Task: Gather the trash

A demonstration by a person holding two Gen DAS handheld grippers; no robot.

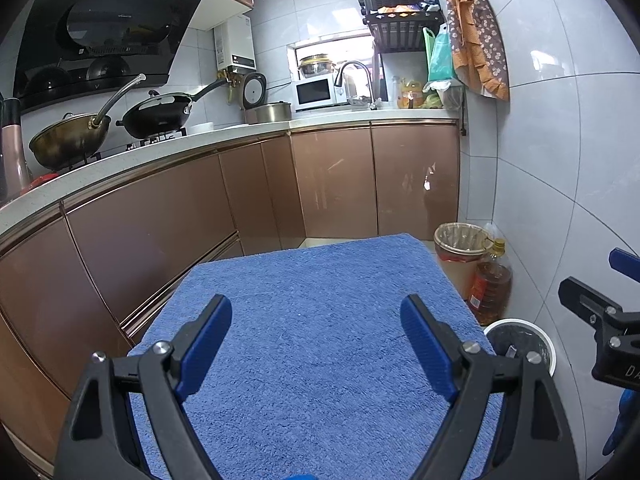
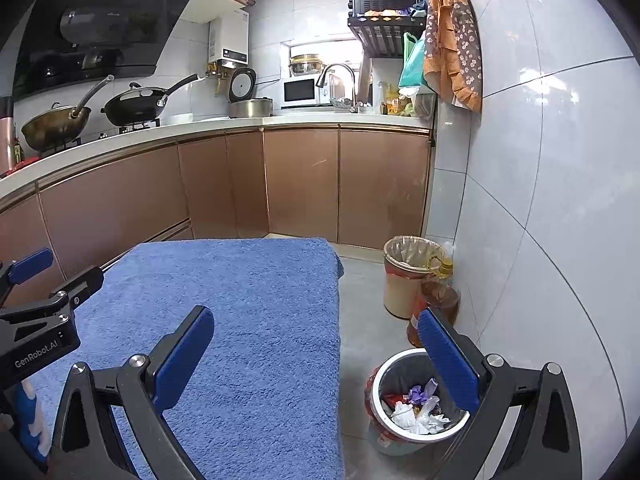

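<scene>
A small round waste bin (image 2: 416, 400) stands on the floor right of a table covered by a blue towel (image 2: 248, 320). It holds crumpled white tissue, purple wrapper and red scraps (image 2: 416, 408). My right gripper (image 2: 316, 344) is open and empty, its right finger above the bin, its left over the towel. My left gripper (image 1: 316, 328) is open and empty above the towel (image 1: 312, 320). The bin's rim (image 1: 520, 324) shows at the right in the left wrist view. The towel bears no trash in either view.
A taller lined bin (image 2: 408, 276) and a cooking oil bottle (image 2: 436, 300) stand by the tiled wall beyond the small bin. Brown cabinets (image 2: 300, 184) under a counter with woks, microwave and sink run along the left and back. Grey floor (image 2: 360, 320) lies between table and bins.
</scene>
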